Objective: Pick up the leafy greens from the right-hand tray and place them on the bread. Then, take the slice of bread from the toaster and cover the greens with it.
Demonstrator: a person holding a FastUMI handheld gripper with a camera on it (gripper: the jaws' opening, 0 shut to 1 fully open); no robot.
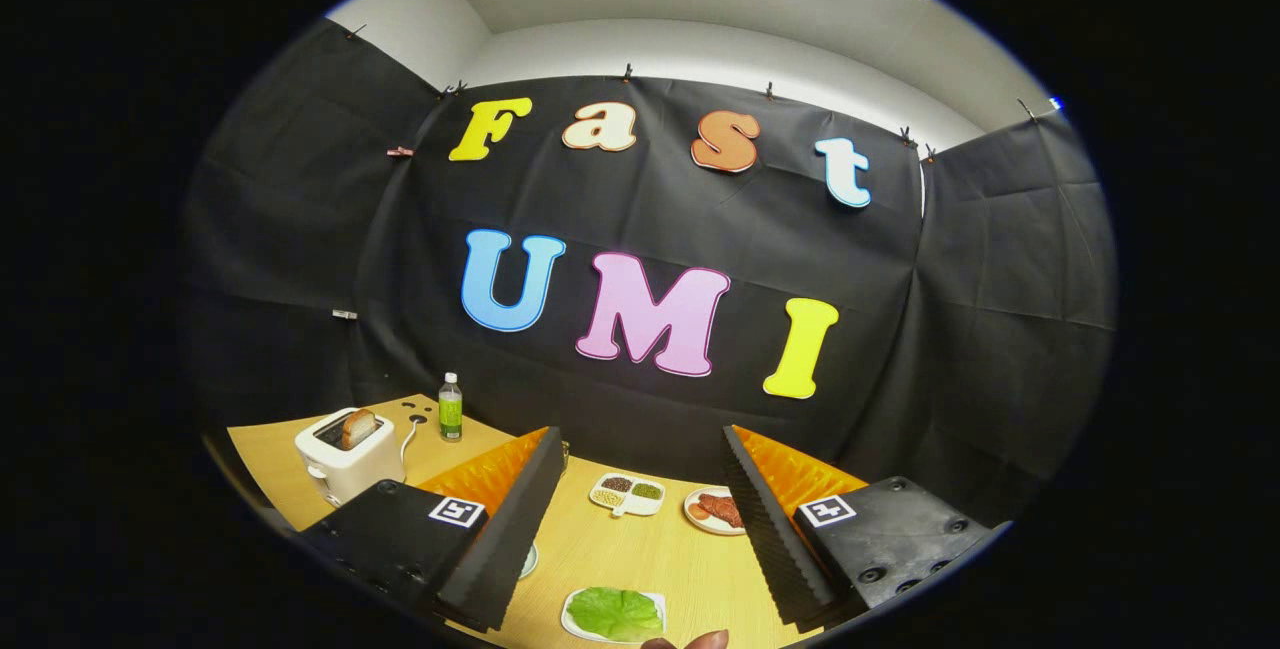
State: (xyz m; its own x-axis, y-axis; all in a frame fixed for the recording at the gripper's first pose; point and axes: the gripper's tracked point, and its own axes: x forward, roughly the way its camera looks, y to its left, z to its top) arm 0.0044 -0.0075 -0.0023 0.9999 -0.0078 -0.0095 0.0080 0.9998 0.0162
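My jaws [640, 529] stand wide apart at the bottom of the frame with nothing between them, held above the wooden surface [640, 554]. Leafy greens [614, 613] lie on a small white tray [575, 622] at lower centre, between and just below the two fingers. A fingertip [690, 641] shows at the very bottom edge, just right of that tray. Toaster [347, 457], white, sits at lower left beyond the left finger, with a slice of bread [359, 426] standing up out of its slot. A green-labelled bottle [451, 407] stands just right of the toaster. Ahead between the fingers I see a divided dish [627, 494] of small portions and, to its right, a plate [705, 519] with reddish slices
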